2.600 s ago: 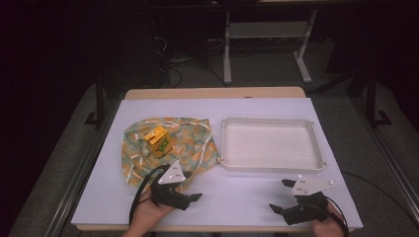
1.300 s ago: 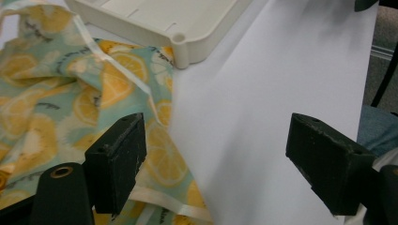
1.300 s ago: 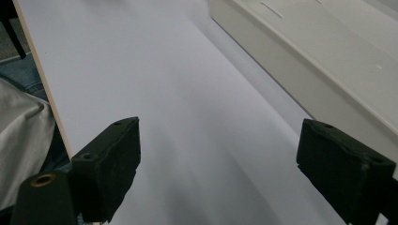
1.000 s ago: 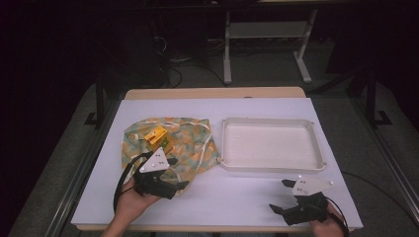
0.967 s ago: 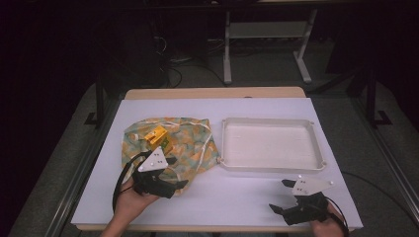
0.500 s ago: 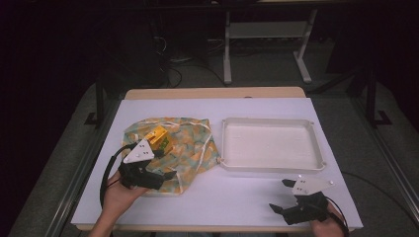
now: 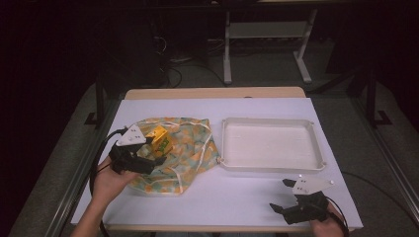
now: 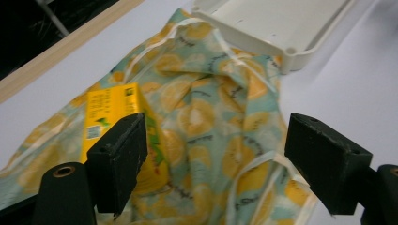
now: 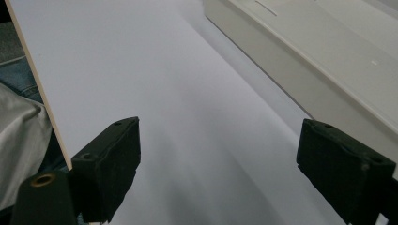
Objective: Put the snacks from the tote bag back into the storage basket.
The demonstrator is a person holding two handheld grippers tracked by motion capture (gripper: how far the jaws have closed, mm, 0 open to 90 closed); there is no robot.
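Moved up-left onto the lemon-print bag (image 7: 178, 148), left tongs (image 7: 157, 162) spread, yellow carton (image 7: 159, 139) just beyond at left-centre; right tongs (image 7: 282, 196) spread, far off.

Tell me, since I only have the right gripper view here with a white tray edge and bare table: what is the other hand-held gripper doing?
Observer: The left hand-held gripper hovers with open jaws over a lemon-print cloth bag on the table's left half.
Operator: Anything on that bag?
Observer: Yes, a yellow carton lies on the fabric, just beside that gripper's left jaw in the left gripper view; I cannot tell whether they touch.
Operator: And the tray, is it loaded?
Observer: No, the high view shows the white tray with nothing in it, its near-left corner next to the bag.
Operator: Where is my gripper on the table?
Observer: The right hand-held gripper sits open at the near right corner, in front of the tray.
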